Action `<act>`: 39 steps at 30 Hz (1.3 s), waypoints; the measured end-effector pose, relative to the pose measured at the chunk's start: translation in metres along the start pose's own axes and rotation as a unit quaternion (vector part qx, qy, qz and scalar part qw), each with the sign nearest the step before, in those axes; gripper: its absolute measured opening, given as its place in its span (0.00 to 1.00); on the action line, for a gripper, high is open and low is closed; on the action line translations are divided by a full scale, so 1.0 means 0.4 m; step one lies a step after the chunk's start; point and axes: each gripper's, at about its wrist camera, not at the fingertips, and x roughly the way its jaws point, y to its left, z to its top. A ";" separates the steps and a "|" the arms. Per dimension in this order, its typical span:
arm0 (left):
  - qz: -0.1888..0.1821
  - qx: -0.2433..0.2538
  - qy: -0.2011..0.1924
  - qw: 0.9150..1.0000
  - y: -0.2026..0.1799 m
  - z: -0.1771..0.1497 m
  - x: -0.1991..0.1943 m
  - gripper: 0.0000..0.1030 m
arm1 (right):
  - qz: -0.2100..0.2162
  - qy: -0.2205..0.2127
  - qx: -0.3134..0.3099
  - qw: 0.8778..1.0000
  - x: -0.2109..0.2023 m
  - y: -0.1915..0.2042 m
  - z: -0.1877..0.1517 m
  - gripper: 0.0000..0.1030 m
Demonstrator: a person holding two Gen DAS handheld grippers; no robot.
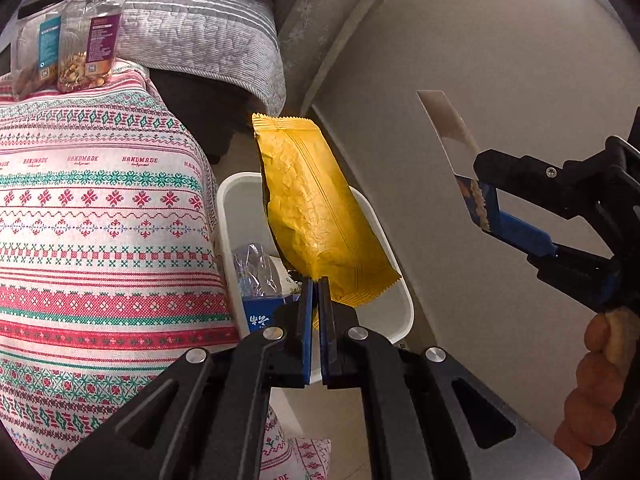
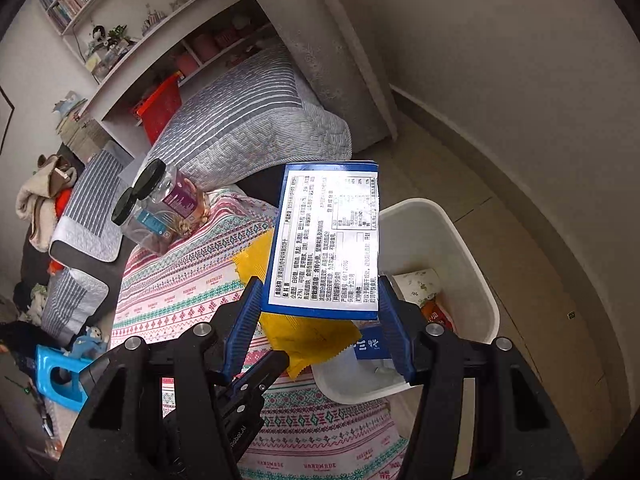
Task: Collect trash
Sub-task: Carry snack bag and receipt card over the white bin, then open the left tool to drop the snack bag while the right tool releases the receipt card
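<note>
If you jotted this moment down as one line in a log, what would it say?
left tool: pinching yellow wrapper over white bin | right tool: gripping blue box near bin | bin: already holds trash

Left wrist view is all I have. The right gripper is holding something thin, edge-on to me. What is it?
Observer: A flat blue box. Its broad face carries a white printed label, and the right gripper clamps it across its width.
Operator: My yellow wrapper blocks part of the bin. What's in there?
Observer: A floral paper cup lies in the white bin, with an orange-red wrapper beside it.
</note>
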 end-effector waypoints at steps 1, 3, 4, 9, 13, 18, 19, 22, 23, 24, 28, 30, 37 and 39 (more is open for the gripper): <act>0.002 0.004 0.001 1.000 -0.004 -0.001 0.007 0.03 | -0.001 0.000 0.003 1.000 0.001 -0.005 0.001 0.53; 0.004 0.010 0.005 1.000 -0.018 -0.003 0.022 0.03 | 0.000 0.000 0.008 1.000 -0.001 -0.016 0.002 0.53; 0.005 0.012 0.006 1.000 -0.021 -0.004 0.028 0.03 | -0.001 0.001 0.010 1.000 0.000 -0.020 0.003 0.53; 0.011 0.019 0.016 1.000 -0.031 0.006 0.069 0.03 | -0.005 0.007 0.018 1.000 0.009 -0.040 0.004 0.53; 0.013 0.018 0.026 0.999 -0.033 0.009 0.106 0.03 | -0.013 0.013 0.024 1.000 0.025 -0.060 0.010 0.53; 0.012 0.014 0.036 0.999 -0.035 0.008 0.129 0.03 | -0.024 0.020 0.031 0.999 0.043 -0.077 0.015 0.53; 0.012 0.013 0.039 0.999 -0.033 0.014 0.138 0.03 | -0.026 0.020 0.030 0.999 0.046 -0.080 0.016 0.53; 0.009 0.009 0.050 0.999 -0.022 0.015 0.162 0.05 | -0.028 0.023 0.029 0.999 0.054 -0.080 0.017 0.53; 0.009 0.007 0.055 0.998 -0.020 0.014 0.168 0.06 | -0.029 0.024 0.029 0.999 0.057 -0.081 0.016 0.53; 0.007 0.004 0.059 0.998 -0.016 0.015 0.175 0.08 | -0.032 0.026 0.029 0.999 0.061 -0.082 0.016 0.53; 0.007 -0.001 0.061 0.998 0.005 0.019 0.193 0.13 | -0.039 0.030 0.029 0.998 0.071 -0.087 0.015 0.53; 0.009 -0.009 0.062 0.998 0.019 0.017 0.188 0.18 | -0.039 0.030 0.029 0.998 0.072 -0.087 0.016 0.53; 0.019 -0.016 0.048 0.999 0.055 0.023 0.129 0.31 | -0.047 0.031 0.029 0.998 0.074 -0.086 0.015 0.54; 0.031 -0.008 0.042 0.999 0.058 0.028 0.110 0.34 | -0.054 0.027 0.033 0.998 0.073 -0.090 0.017 0.55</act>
